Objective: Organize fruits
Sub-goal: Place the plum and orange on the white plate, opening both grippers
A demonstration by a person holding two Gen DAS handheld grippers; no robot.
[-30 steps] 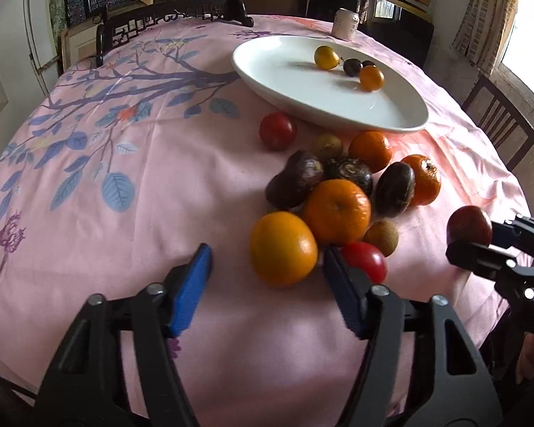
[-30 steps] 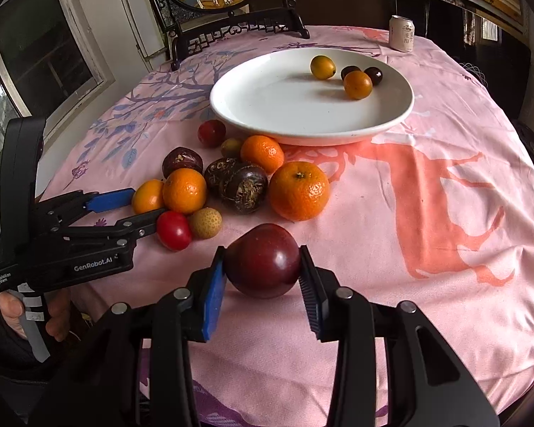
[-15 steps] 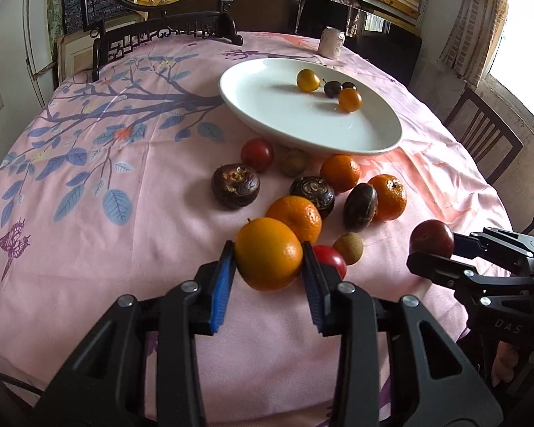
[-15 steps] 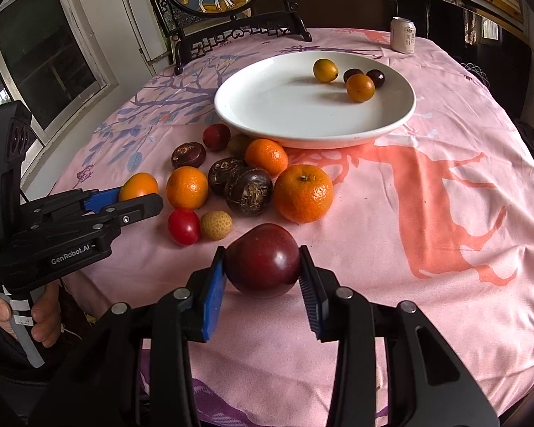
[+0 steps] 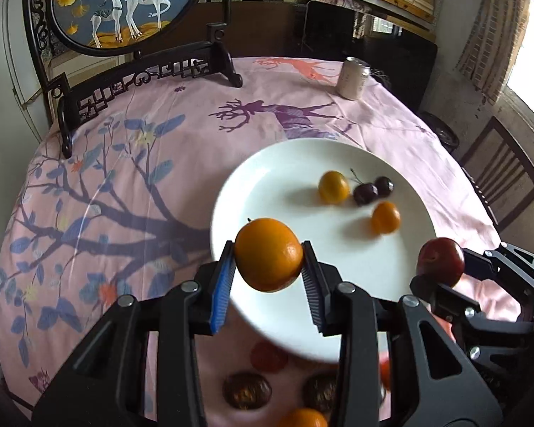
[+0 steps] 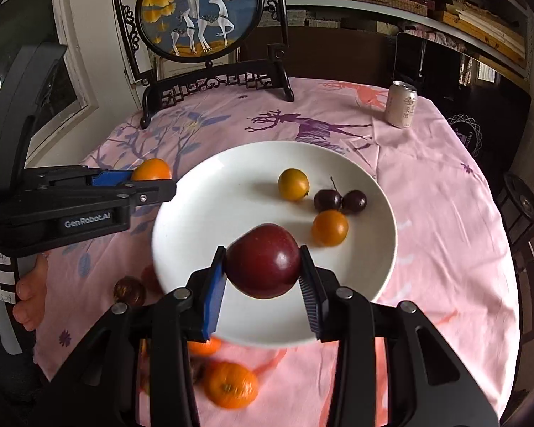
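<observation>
My left gripper is shut on an orange and holds it in the air over the near left rim of the white plate. My right gripper is shut on a dark red plum above the near part of the plate. The plate holds a yellow fruit, a small orange fruit and two dark cherries. The plum also shows at the right of the left wrist view, and the orange at the left of the right wrist view.
Loose fruit lies on the pink tablecloth below the grippers: an orange, dark passion fruits and a red one. A drink can stands at the far right. A framed deer screen stands at the far edge.
Both grippers rose and moved forward from the fruit pile to over the plate, each carrying its fruit. The left gripper closed on the orange a moment earlier.
</observation>
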